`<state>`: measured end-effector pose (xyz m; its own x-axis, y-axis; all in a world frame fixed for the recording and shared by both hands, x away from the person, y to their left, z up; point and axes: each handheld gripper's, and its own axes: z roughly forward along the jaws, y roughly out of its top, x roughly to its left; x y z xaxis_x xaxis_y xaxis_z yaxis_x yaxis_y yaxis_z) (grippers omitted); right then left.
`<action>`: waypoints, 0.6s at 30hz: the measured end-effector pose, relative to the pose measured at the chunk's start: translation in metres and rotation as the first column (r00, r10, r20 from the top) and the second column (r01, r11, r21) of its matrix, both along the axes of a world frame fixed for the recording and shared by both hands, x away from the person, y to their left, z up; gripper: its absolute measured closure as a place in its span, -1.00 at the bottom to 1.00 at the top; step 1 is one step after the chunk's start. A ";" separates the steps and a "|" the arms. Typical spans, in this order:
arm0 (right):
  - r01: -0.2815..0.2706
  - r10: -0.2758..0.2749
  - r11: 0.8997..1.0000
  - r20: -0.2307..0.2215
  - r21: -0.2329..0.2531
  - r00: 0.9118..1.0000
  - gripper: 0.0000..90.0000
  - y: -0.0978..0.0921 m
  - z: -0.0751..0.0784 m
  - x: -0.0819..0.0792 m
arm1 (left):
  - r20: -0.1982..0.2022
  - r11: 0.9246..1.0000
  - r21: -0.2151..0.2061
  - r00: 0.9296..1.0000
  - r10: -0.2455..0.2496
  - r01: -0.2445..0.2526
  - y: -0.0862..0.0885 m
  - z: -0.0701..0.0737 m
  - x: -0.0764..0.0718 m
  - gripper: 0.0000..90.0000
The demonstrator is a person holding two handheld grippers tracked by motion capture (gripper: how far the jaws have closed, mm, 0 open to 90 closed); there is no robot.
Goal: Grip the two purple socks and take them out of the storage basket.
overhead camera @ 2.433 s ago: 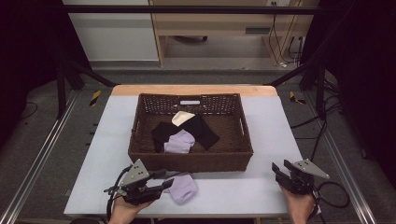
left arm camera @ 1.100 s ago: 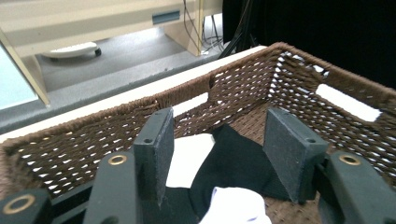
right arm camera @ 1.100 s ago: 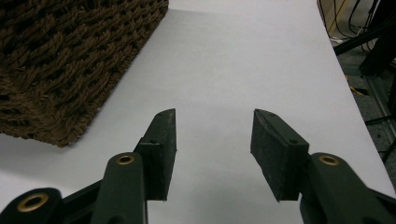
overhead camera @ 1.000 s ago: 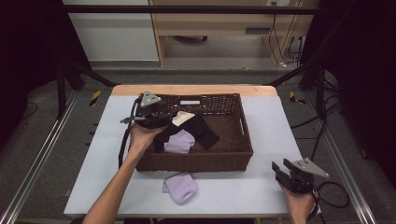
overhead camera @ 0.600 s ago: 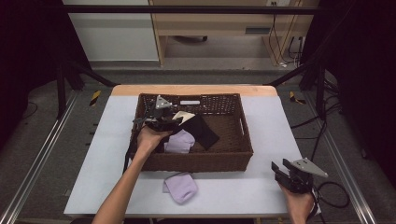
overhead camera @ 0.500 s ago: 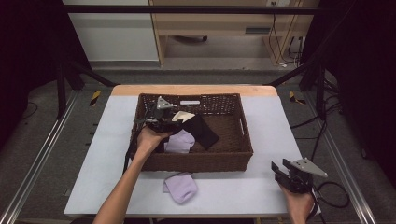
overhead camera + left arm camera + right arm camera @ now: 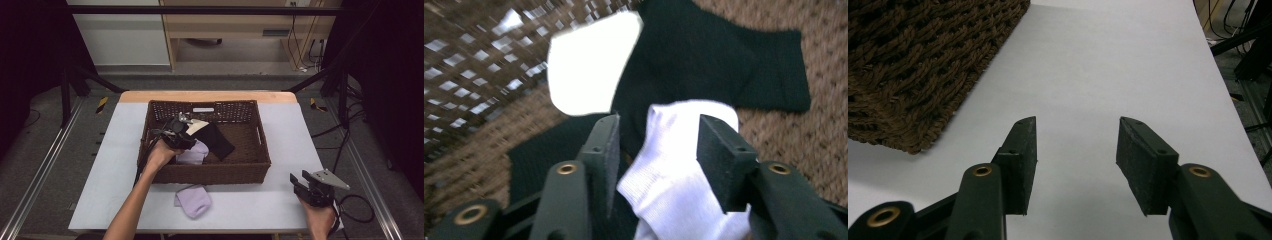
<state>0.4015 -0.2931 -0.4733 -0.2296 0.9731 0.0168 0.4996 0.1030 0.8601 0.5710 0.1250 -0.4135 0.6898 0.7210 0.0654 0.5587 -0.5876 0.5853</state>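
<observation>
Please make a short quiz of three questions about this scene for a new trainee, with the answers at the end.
1. True or false: the left gripper is inside the wicker basket.
2. What lies between the open jaws of the left gripper? A) the black sock B) the pale lilac sock C) the cream card
3. Fill in: the second lilac sock lies on the ____, in front of the basket.

Key
1. True; the high view shows it over the socks in the basket.
2. B; the jaws stand on either side of it, not yet closed.
3. Table. The right gripper is open over its right part.
</observation>
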 end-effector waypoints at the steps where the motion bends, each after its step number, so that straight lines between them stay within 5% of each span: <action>1: -0.001 0.001 1.000 0.000 -0.002 1.000 0.13 0.000 0.000 0.000 | 0.001 1.000 0.013 1.000 -0.005 0.005 -0.001 -0.001 0.000 0.15; 8: -0.001 0.001 1.000 -0.002 -0.003 1.000 0.13 0.000 0.000 0.000 | -0.003 0.995 0.084 0.999 -0.046 0.046 -0.008 -0.007 -0.002 0.17; 11: -0.003 0.003 1.000 -0.002 -0.007 1.000 0.13 0.000 0.000 0.000 | -0.050 0.994 0.087 0.997 -0.066 0.070 -0.008 -0.011 0.000 0.20; 18: -0.003 0.003 1.000 -0.005 0.004 1.000 0.12 0.000 -0.001 -0.001 | -0.115 0.991 0.119 0.992 -0.050 0.064 -0.008 -0.016 0.002 0.64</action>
<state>0.4005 -0.2927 -0.4739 -0.2324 0.9724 0.0217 0.5035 0.1012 0.8580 0.5734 0.1166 -0.4295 0.7374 0.6718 0.0706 0.5801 -0.6834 0.4432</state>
